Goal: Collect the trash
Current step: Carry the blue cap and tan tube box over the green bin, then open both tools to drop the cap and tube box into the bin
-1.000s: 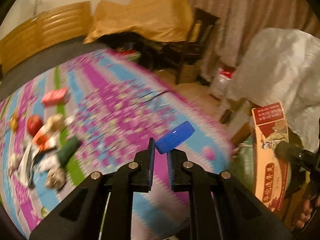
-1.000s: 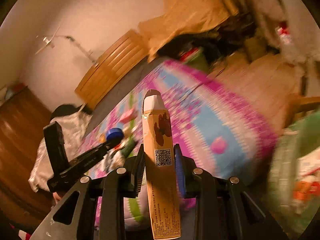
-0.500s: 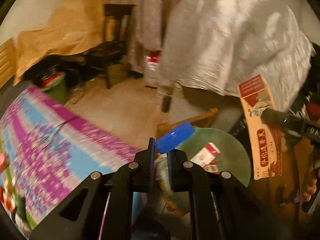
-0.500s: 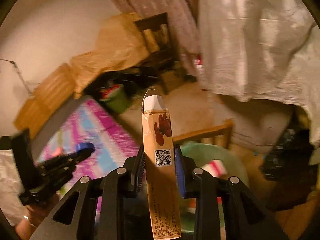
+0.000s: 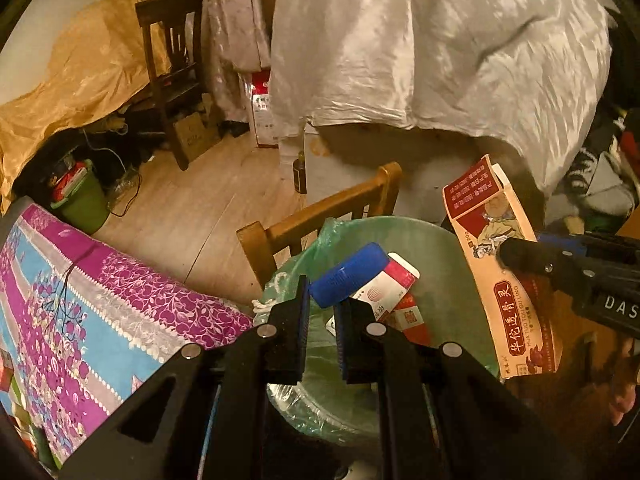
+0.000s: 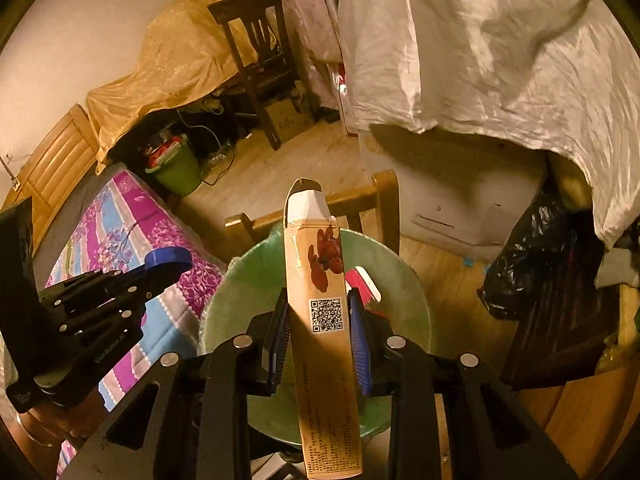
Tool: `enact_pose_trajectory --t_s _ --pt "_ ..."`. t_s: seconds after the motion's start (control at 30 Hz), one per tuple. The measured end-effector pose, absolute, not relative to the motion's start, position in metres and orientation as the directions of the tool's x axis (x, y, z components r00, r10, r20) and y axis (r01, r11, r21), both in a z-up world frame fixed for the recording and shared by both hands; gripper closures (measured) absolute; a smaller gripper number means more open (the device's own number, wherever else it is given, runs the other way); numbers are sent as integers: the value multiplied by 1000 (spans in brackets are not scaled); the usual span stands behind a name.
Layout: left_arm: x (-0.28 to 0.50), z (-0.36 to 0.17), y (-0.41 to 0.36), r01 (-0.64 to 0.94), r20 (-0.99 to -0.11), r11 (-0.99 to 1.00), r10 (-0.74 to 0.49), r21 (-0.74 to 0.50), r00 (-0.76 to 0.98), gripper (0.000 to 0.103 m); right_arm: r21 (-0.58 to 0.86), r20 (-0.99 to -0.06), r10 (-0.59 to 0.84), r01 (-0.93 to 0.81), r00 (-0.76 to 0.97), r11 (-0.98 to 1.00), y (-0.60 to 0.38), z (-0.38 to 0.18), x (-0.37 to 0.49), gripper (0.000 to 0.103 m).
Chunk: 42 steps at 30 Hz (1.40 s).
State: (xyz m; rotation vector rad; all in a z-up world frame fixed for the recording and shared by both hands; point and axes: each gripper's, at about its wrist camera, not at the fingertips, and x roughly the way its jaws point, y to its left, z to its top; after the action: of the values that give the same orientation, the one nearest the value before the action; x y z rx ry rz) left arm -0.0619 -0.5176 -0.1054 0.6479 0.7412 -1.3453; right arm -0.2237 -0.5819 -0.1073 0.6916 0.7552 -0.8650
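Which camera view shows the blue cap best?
The left wrist view: the cap sits large and central at the left gripper fingertips, above the bin. The right wrist view shows it small, edge-on, at the left side.

In the right wrist view the tall carton (image 6: 326, 344) runs off the bottom edge and hides the middle of the green-lined bin (image 6: 248, 280) behind it. The small print below its QR code is too fine to read. In the left wrist view the blue cap (image 5: 350, 274) covers part of the red and white box (image 5: 386, 288) lying in the bin, and the bedspread (image 5: 80, 312) is cut by the left edge. Whatever sits under the white sheet (image 5: 440, 48) is hidden.
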Motion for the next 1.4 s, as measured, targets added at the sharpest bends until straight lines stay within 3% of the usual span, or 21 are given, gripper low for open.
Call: enact_pose_trajectory --t_s 1.27,1.3,1.33,1.37,1.4 --pt "-79 -115 -530 996 -784 85 -616 30 76 92 255 -784 -400 834 474 490 -593 -105 -213 73" --pt "-81 -115 -530 997 -785 75 -615 35 74 91 251 -785 -401 834 473 492 -594 -106 -213 73" --pt "-82 -116 -531 996 -790 75 -608 43 80 80 251 -786 -404 839 467 482 -595 -107 -214 72" --pt "-82 -117 -532 996 -793 80 -603 49 87 60 260 -786 -402 842 469 473 -598 -108 -216 69" --pt "-80 -118 -531 994 -789 94 -607 49 96 54 273 -782 -403 843 475 464 -599 -109 -218 68"
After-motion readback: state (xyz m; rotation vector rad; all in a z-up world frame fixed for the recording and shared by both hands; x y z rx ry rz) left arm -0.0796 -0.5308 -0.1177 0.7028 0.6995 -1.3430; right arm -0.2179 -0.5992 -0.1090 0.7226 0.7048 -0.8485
